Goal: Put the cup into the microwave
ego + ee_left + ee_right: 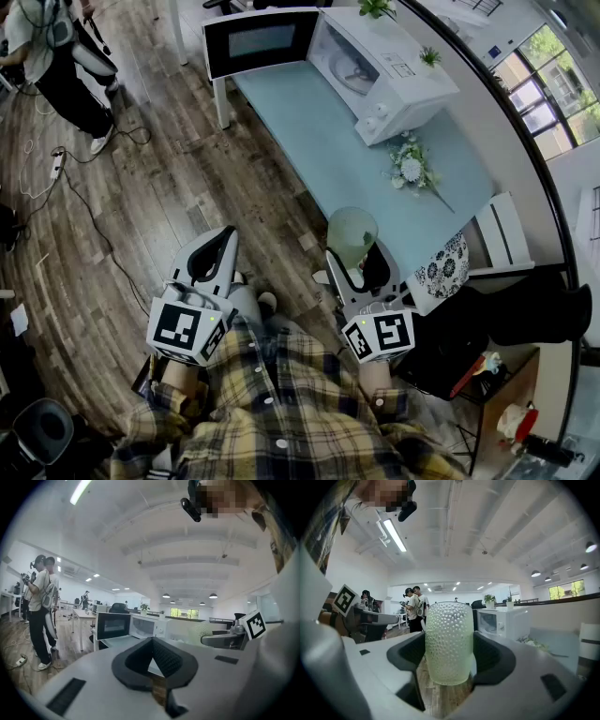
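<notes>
The microwave sits at the far end of the table, in the upper middle of the head view. It is a white, boxy shell, and its dark-glass door is swung wide toward the left of the frame. Inside the cavity lies a round clear turntable, and I can make out nothing else in there.

The cup is well apart from the microwave, in the lower middle of the head view by the table's near edge. It is held upright in the air by the right gripper, whose black pads press on both its sides. It is a straight cylinder of pale green, translucent glass covered in small raised bumps, and no contents show in it.

The left gripper is closed, its ribbed black pads meeting at the tips with nothing between them.

The table top is smooth pale blue, with a spray of white flowers lying on it, and the floor is wood plank.
</notes>
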